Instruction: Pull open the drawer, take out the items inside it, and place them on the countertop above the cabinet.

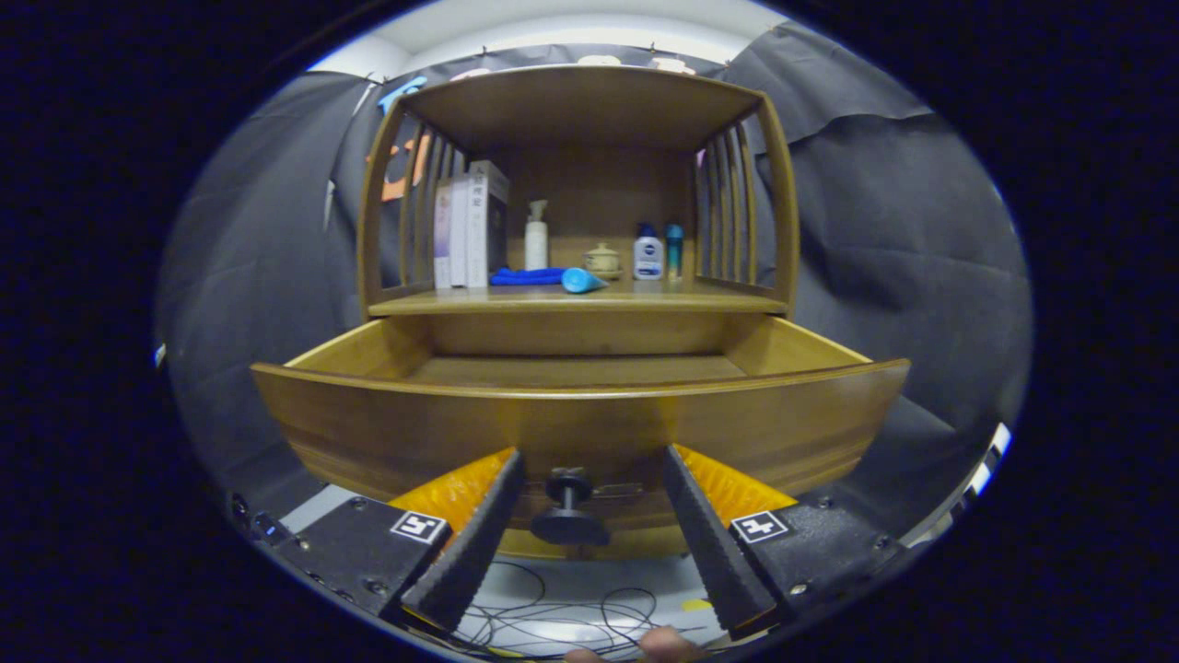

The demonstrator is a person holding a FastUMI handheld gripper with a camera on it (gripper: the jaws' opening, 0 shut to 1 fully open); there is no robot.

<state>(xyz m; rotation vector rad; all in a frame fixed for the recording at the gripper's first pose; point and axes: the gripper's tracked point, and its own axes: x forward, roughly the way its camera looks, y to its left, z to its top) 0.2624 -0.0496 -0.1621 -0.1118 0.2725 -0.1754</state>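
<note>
Between my two fingers, near and low, sits the drawer knob [568,511], a dark round pull on a short stem, fixed to the middle of the drawer front [580,433]. My gripper [589,543] stands apart, its fingers spread wide on either side of the knob and touching neither it nor the wood. The drawer [576,368] is pulled well out from the cabinet [580,101]; it is a broad box of warm brown wood with a bowed front, and the part of its floor I can see is bare, though the near strip behind the front panel is hidden. I judge the drawer stiff, fairly heavy and smooth-sided, so the knob stem is the one sound place to take hold of it. On the countertop [580,299] beyond stand upright books [470,226] at far left, a pump bottle [536,238], a small lidded pot [603,260] and two small bottles [659,250] at right, with a blue cloth [525,275] and a blue tube [582,280] lying nearer the edge.
</note>
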